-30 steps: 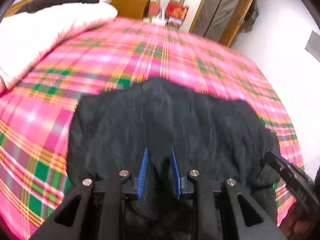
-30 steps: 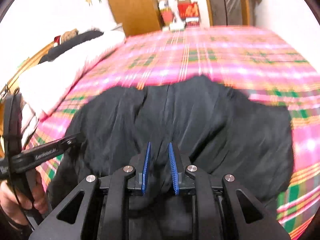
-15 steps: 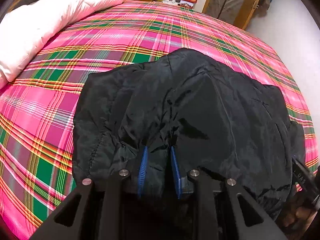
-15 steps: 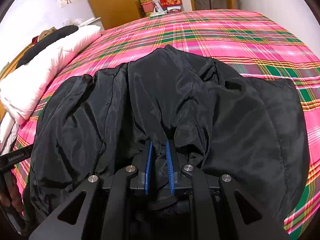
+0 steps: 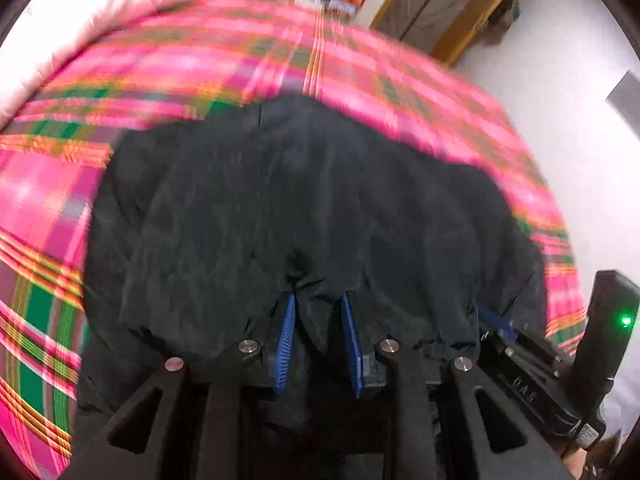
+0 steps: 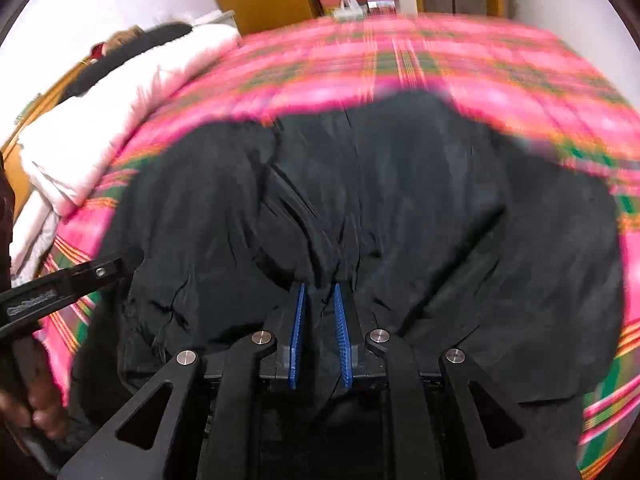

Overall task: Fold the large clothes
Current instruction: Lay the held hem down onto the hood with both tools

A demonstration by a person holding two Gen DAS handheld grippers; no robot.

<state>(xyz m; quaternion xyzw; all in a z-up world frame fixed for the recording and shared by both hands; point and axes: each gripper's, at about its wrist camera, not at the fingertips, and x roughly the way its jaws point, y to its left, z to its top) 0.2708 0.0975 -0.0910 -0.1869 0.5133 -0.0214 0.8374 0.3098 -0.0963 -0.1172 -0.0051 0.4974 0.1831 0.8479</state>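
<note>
Black garment [image 5: 320,200] pinched between both tongs' pads

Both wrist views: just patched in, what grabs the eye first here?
A big black jacket lies spread over a loud pink plaid bedspread, filling the middle of both views. Each gripper, left and right, has its blue-padded jaws pinched on a bunch of the jacket's near edge. A white duvet is heaped at the left.

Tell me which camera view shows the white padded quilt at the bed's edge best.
The right wrist view: the white padded quilt runs long along the left edge of the pink plaid bedspread, with its folds visible. The left wrist view shows only a blurred end of it in the upper left corner.
</note>
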